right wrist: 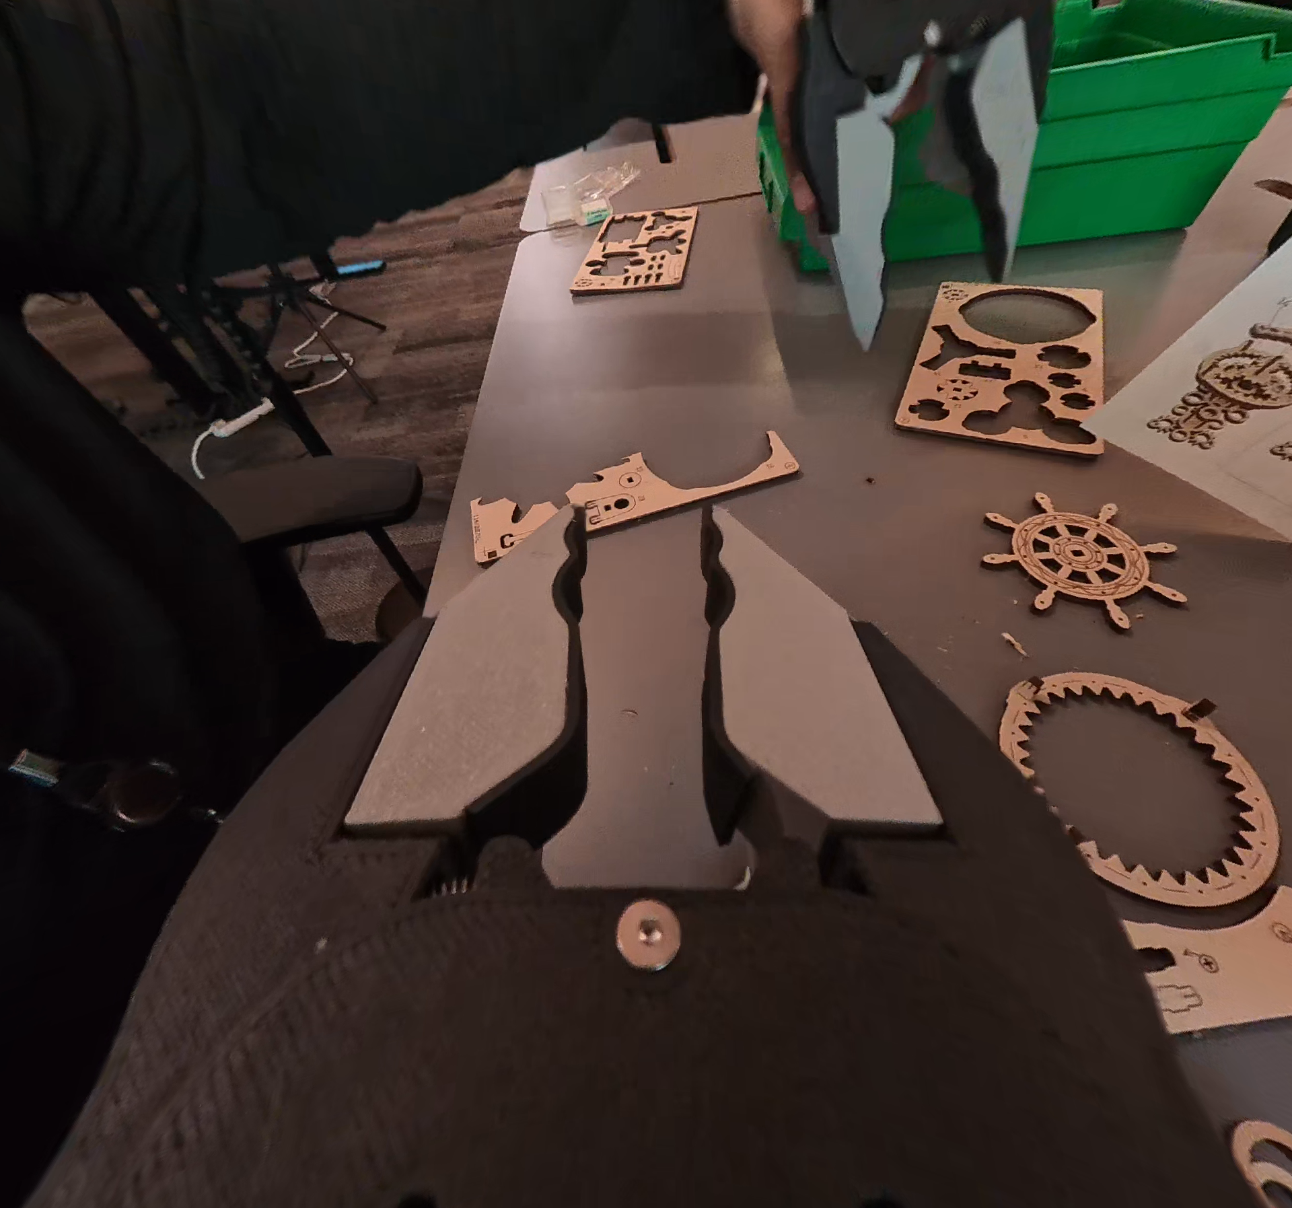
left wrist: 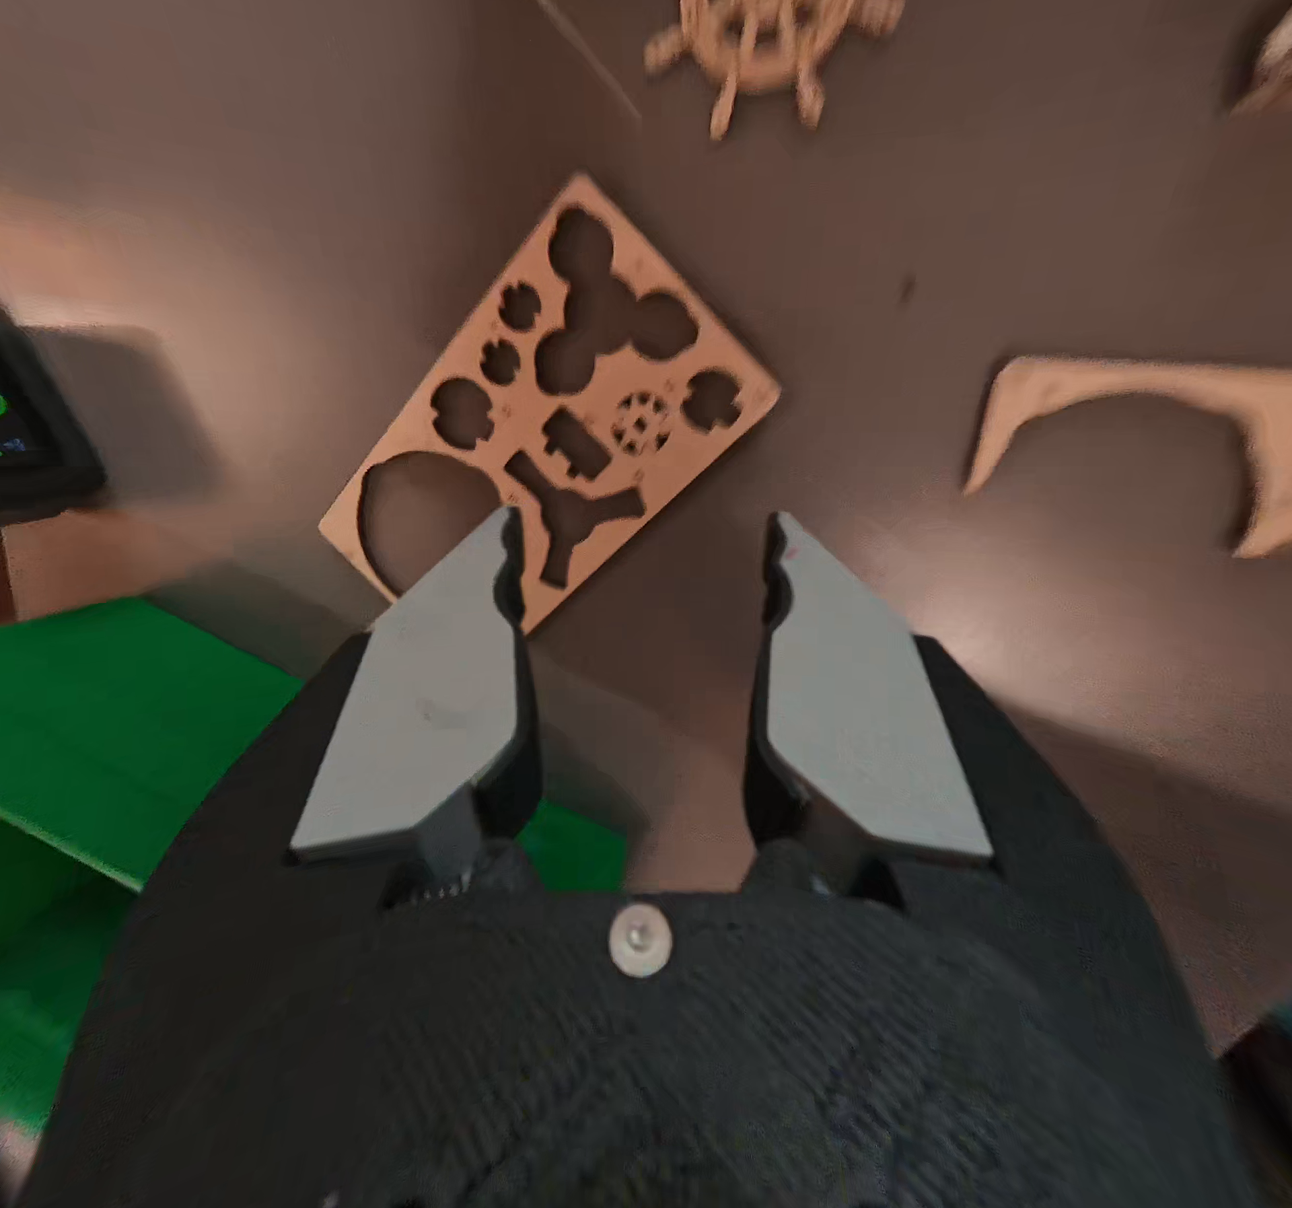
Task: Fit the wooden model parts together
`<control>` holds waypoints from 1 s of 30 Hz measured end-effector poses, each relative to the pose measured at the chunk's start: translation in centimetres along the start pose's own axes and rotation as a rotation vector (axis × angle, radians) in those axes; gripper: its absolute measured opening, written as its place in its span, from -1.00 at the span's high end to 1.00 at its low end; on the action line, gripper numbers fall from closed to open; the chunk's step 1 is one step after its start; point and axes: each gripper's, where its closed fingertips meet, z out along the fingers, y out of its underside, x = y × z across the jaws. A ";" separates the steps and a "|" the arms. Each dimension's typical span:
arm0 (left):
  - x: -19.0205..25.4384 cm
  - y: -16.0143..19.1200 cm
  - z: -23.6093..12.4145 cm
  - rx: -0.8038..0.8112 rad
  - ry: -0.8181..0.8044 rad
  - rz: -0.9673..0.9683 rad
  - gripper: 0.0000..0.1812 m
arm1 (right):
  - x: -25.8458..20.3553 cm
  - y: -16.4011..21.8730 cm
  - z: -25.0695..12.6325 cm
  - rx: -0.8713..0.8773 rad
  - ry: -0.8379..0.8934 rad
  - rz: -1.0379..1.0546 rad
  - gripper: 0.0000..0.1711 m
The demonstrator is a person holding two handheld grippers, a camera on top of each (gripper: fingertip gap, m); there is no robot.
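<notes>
My left gripper [left wrist: 642, 523] is open and empty, held above the brown table over a punched-out wooden sheet [left wrist: 629, 363]. A wooden ship's wheel [left wrist: 772, 14] lies beyond it, and a curved wooden offcut [left wrist: 1118, 405] lies to the right. My right gripper [right wrist: 642, 521] is open and empty, low over the table, its tips just short of a long wooden offcut [right wrist: 671, 486]. To its right lie the ship's wheel [right wrist: 1080, 555] and a toothed wooden ring [right wrist: 1132, 790]. The left gripper [right wrist: 937, 293] hangs open above the punched-out sheet [right wrist: 1007, 370] in the right wrist view.
A green crate [right wrist: 1132, 125] stands at the back right, also showing at the left in the left wrist view [left wrist: 126, 720]. A second punched sheet [right wrist: 636, 250] and a plastic bag [right wrist: 587, 195] lie far back. A printed paper sheet [right wrist: 1216, 405] lies right. A chair [right wrist: 314, 496] stands left of the table. The left tips stand about 12 centimetres off the wooden ship's wheel [left wrist: 772, 14]. The right camera catches it too, in the right wrist view [right wrist: 1049, 538].
</notes>
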 end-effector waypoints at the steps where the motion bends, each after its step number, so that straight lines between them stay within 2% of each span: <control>1: -0.6 1.4 0.8 -0.093 0.017 0.055 0.24 | 0.0 -0.2 -0.2 0.013 0.002 -0.006 0.66; 2: -1.4 2.6 1.5 -0.167 0.020 0.086 0.23 | 0.0 -0.4 -0.4 0.027 0.002 -0.006 0.67; 4: -2.8 3.4 2.9 -0.207 0.019 0.103 0.29 | -0.1 -0.7 -0.7 0.051 -0.016 0.011 0.67; 6: -3.5 2.7 3.4 -0.150 0.046 0.091 0.20 | -0.2 -0.9 -1.0 0.068 -0.031 0.028 0.67; 8: -3.7 2.3 3.6 -0.118 0.081 0.097 0.21 | -0.2 -1.2 -1.1 0.081 -0.032 0.027 0.68; 9: -3.3 2.3 3.6 -0.119 0.123 0.095 0.28 | -0.3 -1.3 -1.2 0.085 -0.036 0.025 0.68; 10: -2.4 2.3 3.6 -0.108 0.195 0.095 0.46 | -0.4 -1.3 -1.2 0.088 -0.041 0.025 0.68; 15: -1.1 1.0 3.6 0.009 0.220 0.067 0.51 | -0.7 -1.2 -0.9 0.076 -0.058 0.024 0.68; 18: -0.2 0.9 3.1 0.021 0.123 0.100 0.52 | -0.2 -0.7 -0.7 0.052 -0.028 0.025 0.68; 20: 0.8 0.9 2.4 0.013 -0.016 0.173 0.53 | 0.7 -0.3 -0.6 0.036 0.010 0.048 0.68; 22: 1.3 1.1 1.7 -0.004 -0.234 0.253 1.00 | 1.9 -0.1 -0.5 0.028 0.041 0.094 0.66; 24: 2.3 1.4 1.1 -0.006 -0.416 0.328 1.00 | 3.2 -0.1 -0.2 0.023 0.072 0.149 0.66; 26: 4.2 2.3 1.5 -0.003 -0.438 0.318 1.00 | 4.1 -0.2 0.4 -0.005 0.082 0.177 0.61; 30: 6.1 3.0 0.0 0.105 -0.412 0.116 1.00 | 6.1 -1.7 0.8 -0.033 0.172 0.148 0.55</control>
